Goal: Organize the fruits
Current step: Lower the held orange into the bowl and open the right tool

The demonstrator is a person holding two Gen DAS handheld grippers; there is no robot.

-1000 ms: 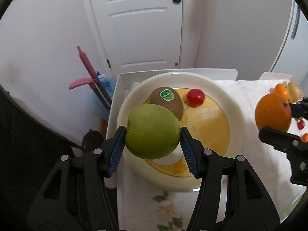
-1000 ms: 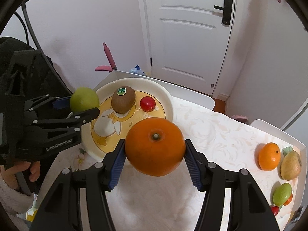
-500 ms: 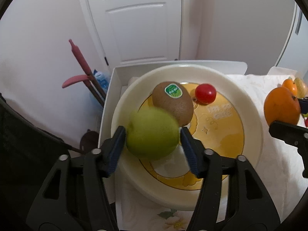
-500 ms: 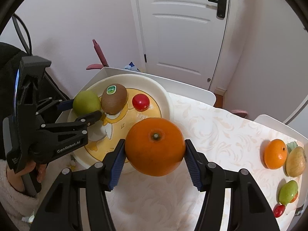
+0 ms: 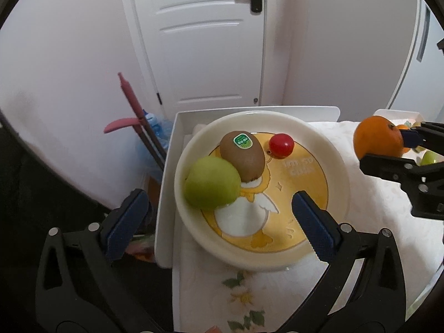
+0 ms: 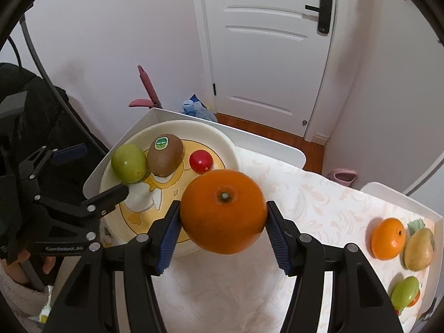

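We've let go: the left gripper [image 5: 219, 216], which pinched the green apple [image 5: 212, 183] a second ago, now stands spread wide with the apple resting on the plate [image 5: 337, 166] at nine o'clock, touching the kiwi [image 5: 242, 155], the red tomato [image 5: 281, 144] just beyond at one o'clock. Our right gripper [image 6: 223, 229] still clamps the orange [image 6: 222, 211] over the plate's near rim, with bare tablecloth [image 6: 313, 202] at three o'clock. The plate's middle lies bare; far right, at four o'clock, sit a small orange [image 6: 388, 238] and other fruit.
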